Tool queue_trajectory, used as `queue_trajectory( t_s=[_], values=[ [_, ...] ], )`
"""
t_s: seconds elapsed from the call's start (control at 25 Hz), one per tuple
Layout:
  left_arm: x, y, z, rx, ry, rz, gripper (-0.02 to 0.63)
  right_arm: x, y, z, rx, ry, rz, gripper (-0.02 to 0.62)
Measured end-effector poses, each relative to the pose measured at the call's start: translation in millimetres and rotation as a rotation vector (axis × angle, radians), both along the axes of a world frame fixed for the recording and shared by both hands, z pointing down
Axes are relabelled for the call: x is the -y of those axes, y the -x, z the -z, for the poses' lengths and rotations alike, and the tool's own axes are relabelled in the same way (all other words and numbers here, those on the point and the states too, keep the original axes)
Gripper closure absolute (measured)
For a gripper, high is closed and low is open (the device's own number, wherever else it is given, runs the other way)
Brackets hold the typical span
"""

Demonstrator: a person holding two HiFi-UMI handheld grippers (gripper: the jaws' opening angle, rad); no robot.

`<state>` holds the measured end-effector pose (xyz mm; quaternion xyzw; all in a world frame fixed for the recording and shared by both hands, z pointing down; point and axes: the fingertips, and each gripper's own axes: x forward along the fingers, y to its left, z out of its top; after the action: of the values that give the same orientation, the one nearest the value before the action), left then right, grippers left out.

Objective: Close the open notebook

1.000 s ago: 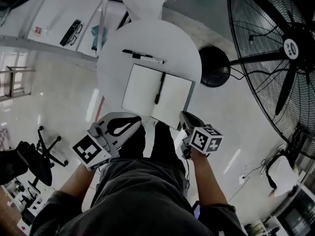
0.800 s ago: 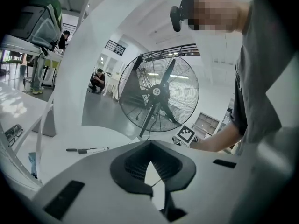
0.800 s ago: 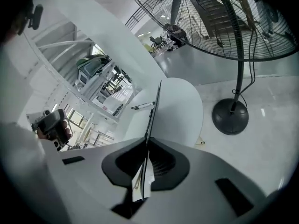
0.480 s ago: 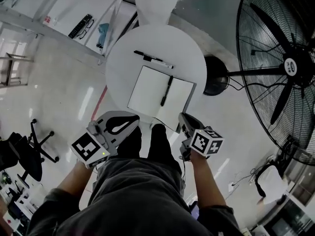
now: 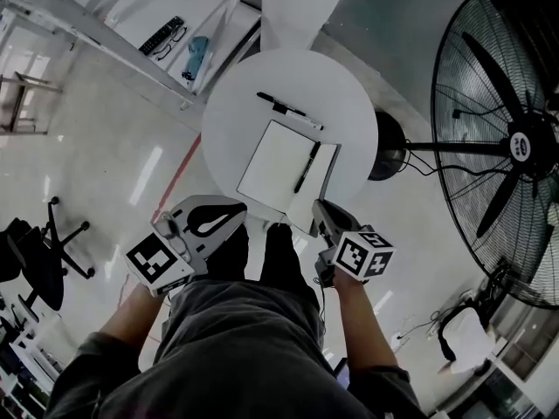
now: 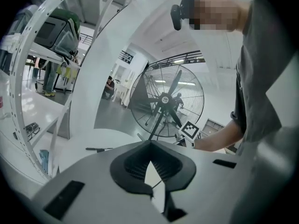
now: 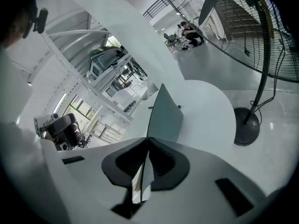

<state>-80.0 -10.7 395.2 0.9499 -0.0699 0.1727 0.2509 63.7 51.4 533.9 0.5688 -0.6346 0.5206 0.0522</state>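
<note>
- Since a second ago, the right-hand half of the notebook point(image 5: 272, 166) has come up off the round table point(image 5: 349, 94). It was lying flat and wide then, and from the head view it now shows as a narrow, tilted strip.
- The right gripper point(image 5: 320, 206) has its fingers closed on the near edge of that raised half. In the right gripper view the grey cover point(image 7: 164, 118) stands on edge straight out from the fingertips point(image 7: 148, 143), which pinch it from both sides.
- The left-hand page lies flat on the table, to the left of the right fingers and a little beyond them.
- A black pen point(image 5: 306, 168) lies along the fold, just beyond the right fingertips and beside the raised half.
- The left gripper point(image 5: 244, 209) has its fingertips together with nothing between them. It sits near the notebook's near left corner, and I cannot tell if it touches.
- A second pen point(image 5: 288, 110) lies on the table past the notebook's far edge, well apart from both sets of fingers.
- A large standing fan point(image 5: 515, 147) is on the floor well off to the right of the right fingers.
</note>
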Motion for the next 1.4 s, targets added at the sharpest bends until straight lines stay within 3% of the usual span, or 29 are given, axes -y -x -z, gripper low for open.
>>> queue_trajectory(
  t_s=[0.8, 1.12, 1.4],
  values=[
    [35.1, 46.4, -13.4, -0.009, -0.03, 0.096, 0.594, 53.4, 59.2, -12.3, -0.003, 0.017, 0.156, 0.558],
    [42.8, 61.8, -20.0, 0.024, 0.059, 0.15, 0.594, 71.7, 79.2, -27.7, -0.007, 0.057, 0.206, 0.557],
    [53.5, 76.4, -25.1, 0.031, 0.073, 0.187, 0.594, 82.8, 93.4, -42.1, -0.008, 0.091, 0.234, 0.554]
  ],
)
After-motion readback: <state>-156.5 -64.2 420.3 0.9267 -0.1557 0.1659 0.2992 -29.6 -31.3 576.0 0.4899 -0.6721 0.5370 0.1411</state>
